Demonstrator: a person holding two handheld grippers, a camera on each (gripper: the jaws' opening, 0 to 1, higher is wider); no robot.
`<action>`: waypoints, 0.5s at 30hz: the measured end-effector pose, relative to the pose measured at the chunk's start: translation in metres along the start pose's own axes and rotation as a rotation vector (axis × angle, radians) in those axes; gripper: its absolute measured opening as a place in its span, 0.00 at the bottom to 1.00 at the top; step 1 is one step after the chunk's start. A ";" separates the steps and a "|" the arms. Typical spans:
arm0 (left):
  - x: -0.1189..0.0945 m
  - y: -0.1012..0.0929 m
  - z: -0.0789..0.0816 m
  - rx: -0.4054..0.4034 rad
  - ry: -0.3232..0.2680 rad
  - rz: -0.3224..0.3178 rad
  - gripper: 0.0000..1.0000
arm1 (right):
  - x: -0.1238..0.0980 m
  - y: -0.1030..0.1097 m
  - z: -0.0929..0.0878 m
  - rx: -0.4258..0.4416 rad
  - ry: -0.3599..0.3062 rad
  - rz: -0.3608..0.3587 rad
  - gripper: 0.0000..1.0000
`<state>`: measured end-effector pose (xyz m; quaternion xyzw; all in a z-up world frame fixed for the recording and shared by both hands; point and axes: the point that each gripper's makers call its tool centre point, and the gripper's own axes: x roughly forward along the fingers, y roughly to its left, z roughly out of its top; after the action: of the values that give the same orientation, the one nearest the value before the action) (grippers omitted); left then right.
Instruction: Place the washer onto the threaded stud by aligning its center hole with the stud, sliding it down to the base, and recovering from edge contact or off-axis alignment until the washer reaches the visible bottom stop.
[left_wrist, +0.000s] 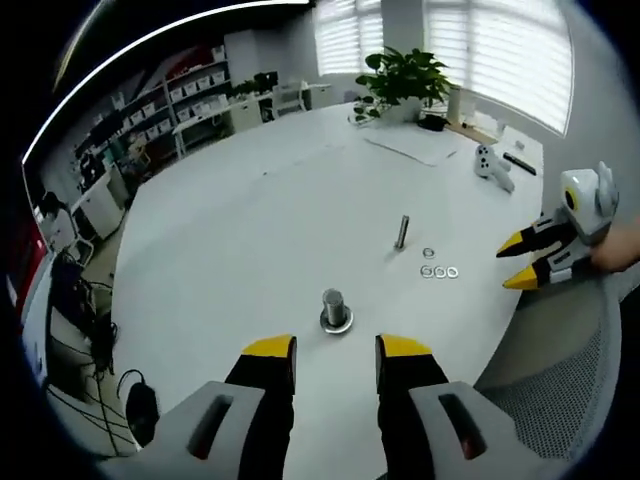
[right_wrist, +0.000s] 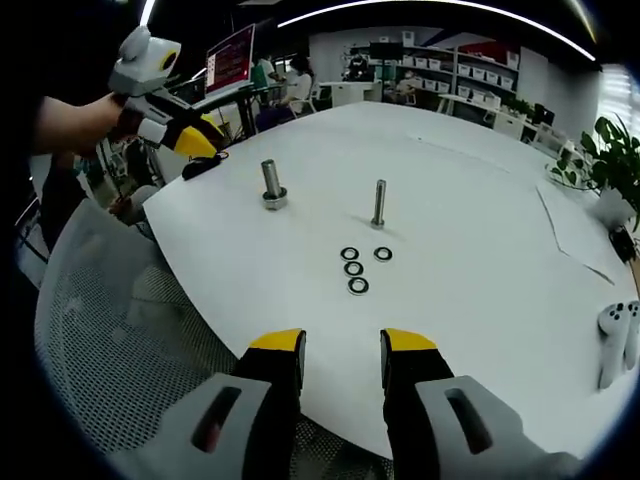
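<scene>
Several loose steel washers (left_wrist: 439, 270) (right_wrist: 354, 269) lie flat on the white round table (left_wrist: 250, 220) (right_wrist: 470, 230). Just beyond them stands a thin threaded stud (left_wrist: 402, 232) (right_wrist: 379, 204), upright and bare. A thicker stud on a round base (left_wrist: 335, 308) (right_wrist: 272, 185) stands apart from it. My left gripper (left_wrist: 337, 350) (right_wrist: 200, 137) is open and empty, close to the thick stud. My right gripper (right_wrist: 343, 345) (left_wrist: 522, 263) hovers open over the table edge, short of the washers, holding nothing.
A grey mesh chair (left_wrist: 560, 390) (right_wrist: 110, 330) sits against the near table edge. A white game controller (left_wrist: 492, 165) (right_wrist: 618, 335), paper sheets (left_wrist: 415, 143) and a potted plant (left_wrist: 402, 80) occupy the table's far side. Shelves line the room's wall.
</scene>
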<state>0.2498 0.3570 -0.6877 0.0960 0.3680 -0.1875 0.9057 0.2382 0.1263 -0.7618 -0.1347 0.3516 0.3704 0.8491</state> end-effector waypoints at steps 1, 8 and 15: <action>-0.002 -0.001 -0.001 0.000 -0.015 0.001 0.30 | 0.000 0.000 0.000 0.002 -0.001 0.001 0.33; -0.011 0.001 -0.011 -0.041 -0.078 0.002 0.30 | 0.000 -0.002 -0.002 0.010 0.014 -0.005 0.33; -0.012 -0.002 -0.023 -0.133 -0.124 -0.021 0.31 | 0.001 -0.005 -0.008 0.013 0.045 -0.026 0.35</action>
<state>0.2265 0.3658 -0.6958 0.0199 0.3238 -0.1776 0.9291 0.2388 0.1194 -0.7687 -0.1421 0.3712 0.3538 0.8467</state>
